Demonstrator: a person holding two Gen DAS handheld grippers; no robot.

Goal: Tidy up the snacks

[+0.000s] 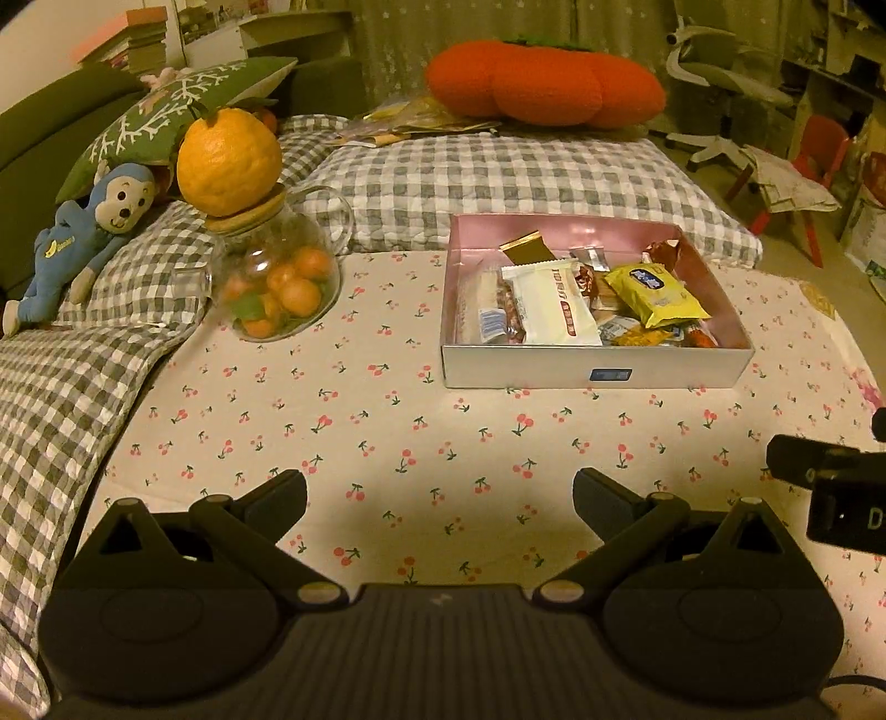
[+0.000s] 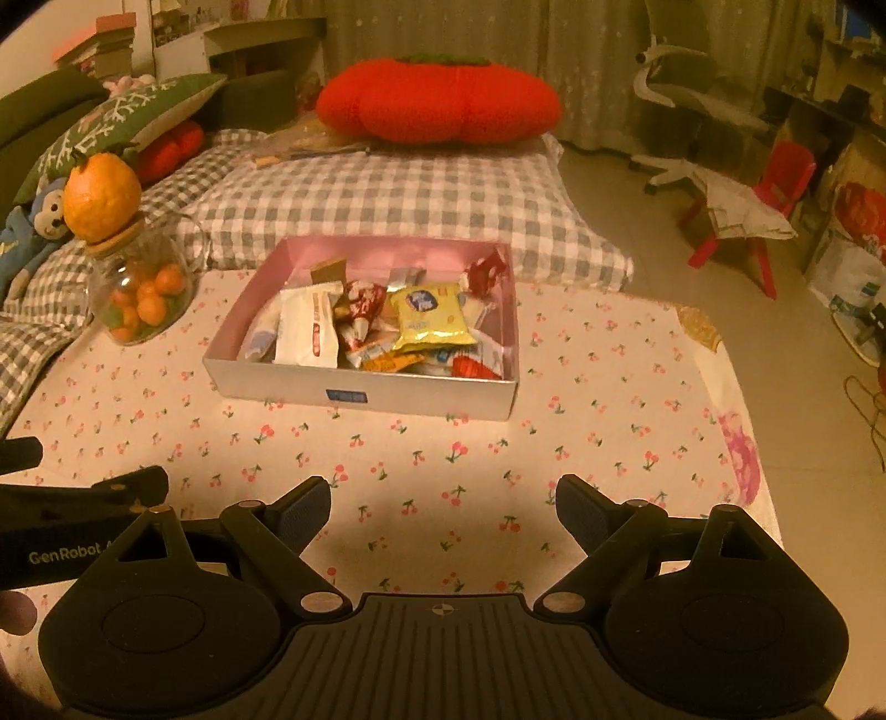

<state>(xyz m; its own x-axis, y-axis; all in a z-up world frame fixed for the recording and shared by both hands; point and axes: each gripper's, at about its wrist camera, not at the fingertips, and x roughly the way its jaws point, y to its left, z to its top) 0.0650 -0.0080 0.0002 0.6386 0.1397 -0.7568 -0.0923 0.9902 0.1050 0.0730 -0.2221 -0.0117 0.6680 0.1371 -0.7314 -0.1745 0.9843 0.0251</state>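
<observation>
One box [image 2: 354,390], perhaps ten snacks [image 2: 429,318], one jar [image 2: 141,299].

Dim, warm-lit living room, cluttered edges.

We see a curtain [image 2: 581,66] across the back wall, a bare floor [image 2: 664,243] on the right, a white office chair [image 2: 681,105] and a small red chair [image 2: 775,205] with a crumpled cloth over it. Shelving and boxes line the right side. On the left, a green sofa [image 1: 50,111] with a green patterned cushion [image 1: 160,122], checked gingham covers [image 2: 387,205], a big red pumpkin-shaped cushion [image 2: 437,102], and stacked books [image 1: 133,39] behind.
</observation>
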